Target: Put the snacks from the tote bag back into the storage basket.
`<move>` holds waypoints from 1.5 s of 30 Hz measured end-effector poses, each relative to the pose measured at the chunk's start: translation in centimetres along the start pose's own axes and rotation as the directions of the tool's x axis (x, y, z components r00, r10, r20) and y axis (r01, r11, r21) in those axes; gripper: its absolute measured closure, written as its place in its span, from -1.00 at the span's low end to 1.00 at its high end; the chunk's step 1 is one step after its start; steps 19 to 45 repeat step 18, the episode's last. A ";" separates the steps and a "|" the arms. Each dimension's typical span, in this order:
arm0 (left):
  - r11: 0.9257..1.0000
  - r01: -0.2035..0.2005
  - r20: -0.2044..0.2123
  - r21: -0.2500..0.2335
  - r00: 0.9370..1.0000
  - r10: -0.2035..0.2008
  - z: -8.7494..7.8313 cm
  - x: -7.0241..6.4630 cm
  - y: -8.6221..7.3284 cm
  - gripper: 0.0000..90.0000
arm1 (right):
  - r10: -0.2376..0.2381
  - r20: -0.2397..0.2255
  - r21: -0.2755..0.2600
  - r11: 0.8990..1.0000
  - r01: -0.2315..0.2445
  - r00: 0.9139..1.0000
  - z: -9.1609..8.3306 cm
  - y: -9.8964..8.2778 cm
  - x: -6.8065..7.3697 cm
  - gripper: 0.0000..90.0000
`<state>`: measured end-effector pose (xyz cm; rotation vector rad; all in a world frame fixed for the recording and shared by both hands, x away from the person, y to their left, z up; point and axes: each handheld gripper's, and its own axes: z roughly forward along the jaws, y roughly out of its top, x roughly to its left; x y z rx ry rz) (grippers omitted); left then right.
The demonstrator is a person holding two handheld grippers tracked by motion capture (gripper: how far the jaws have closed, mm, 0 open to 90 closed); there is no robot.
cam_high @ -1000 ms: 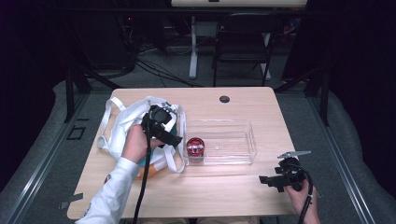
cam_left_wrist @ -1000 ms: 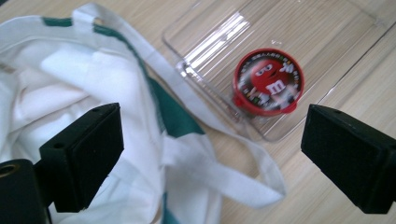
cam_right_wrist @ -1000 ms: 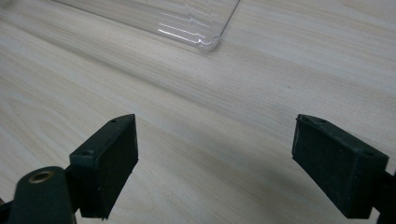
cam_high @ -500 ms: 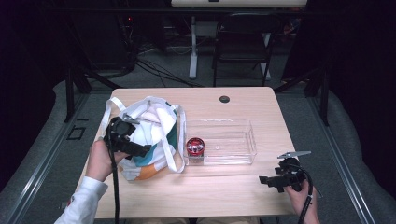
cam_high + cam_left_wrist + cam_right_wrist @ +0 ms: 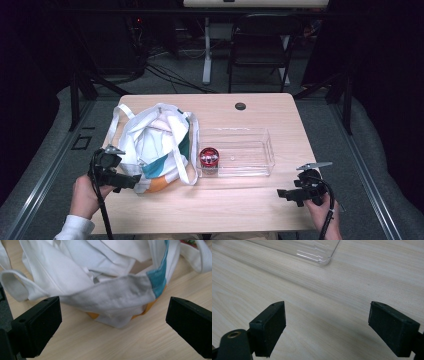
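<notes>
High view: both wide-open, empty tools, left tool (image 5: 131, 180) beside bag (image 5: 152, 145), right tool (image 5: 284, 192) on bare table (image 5: 240, 210).

My left gripper (image 5: 110, 327) sits w/ jaws wide, bare wood btwn them, but the tote bag (image 5: 152, 147) bulks just ahead, blocking fwd. My right gripper (image 5: 327, 332) is also spread, open table (image 5: 240, 210) all around; only the clear tray (image 5: 250, 152) corner lies farther ahead.
</notes>
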<state>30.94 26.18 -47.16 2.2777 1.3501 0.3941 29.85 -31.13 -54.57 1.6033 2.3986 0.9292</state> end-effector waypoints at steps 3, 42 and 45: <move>1.000 0.023 -0.002 -0.004 1.000 -0.023 0.5 0.2 -1.2 -1.00 | 0.002 -0.004 -0.002 1.000 -0.002 1.000 0.0 0.0 0.0 -0.69; 1.000 0.017 -0.003 -0.021 1.000 -0.017 2.3 0.1 -4.0 -1.00 | -0.017 0.011 0.002 1.000 0.017 1.000 0.6 0.1 0.0 -0.70; 1.000 0.017 -0.003 -0.021 1.000 -0.017 2.3 0.1 -4.0 -1.00 | -0.017 0.011 0.002 1.000 0.017 1.000 0.6 0.1 0.0 -0.70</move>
